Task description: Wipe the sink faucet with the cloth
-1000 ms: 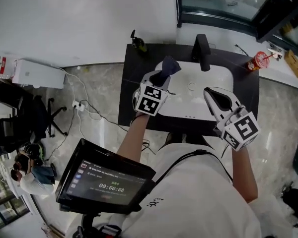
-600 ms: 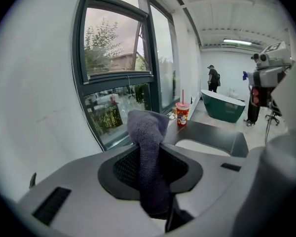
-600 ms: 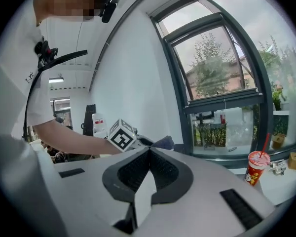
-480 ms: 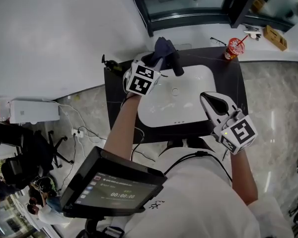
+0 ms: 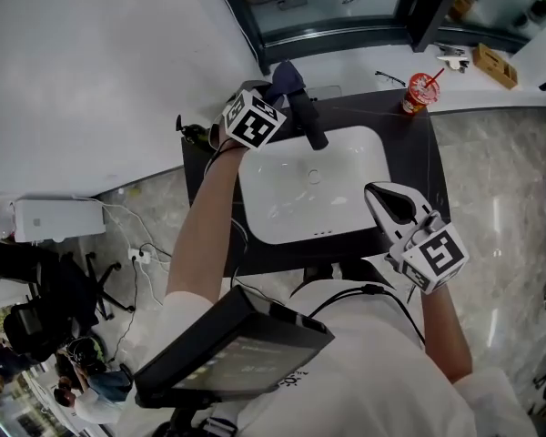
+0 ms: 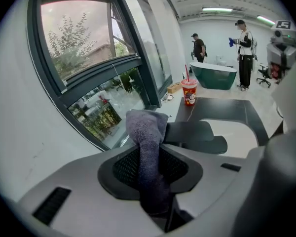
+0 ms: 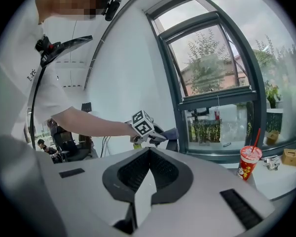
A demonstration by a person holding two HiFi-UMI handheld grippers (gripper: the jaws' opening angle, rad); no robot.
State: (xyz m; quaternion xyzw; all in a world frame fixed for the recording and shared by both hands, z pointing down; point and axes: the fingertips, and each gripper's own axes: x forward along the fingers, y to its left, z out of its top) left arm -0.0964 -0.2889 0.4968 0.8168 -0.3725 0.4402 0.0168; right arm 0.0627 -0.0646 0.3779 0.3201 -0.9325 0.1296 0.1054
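2 left gripper jaws, partly closed, clamp the grey cloth.

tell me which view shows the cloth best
Left gripper view: the cloth fills the centre, clamped in the left gripper. Head view shows a small dark bunch at the faucet; right gripper view, a distant scrap.

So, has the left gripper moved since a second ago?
Yes. The left gripper went from the left rim of the basin to the base of the faucet.
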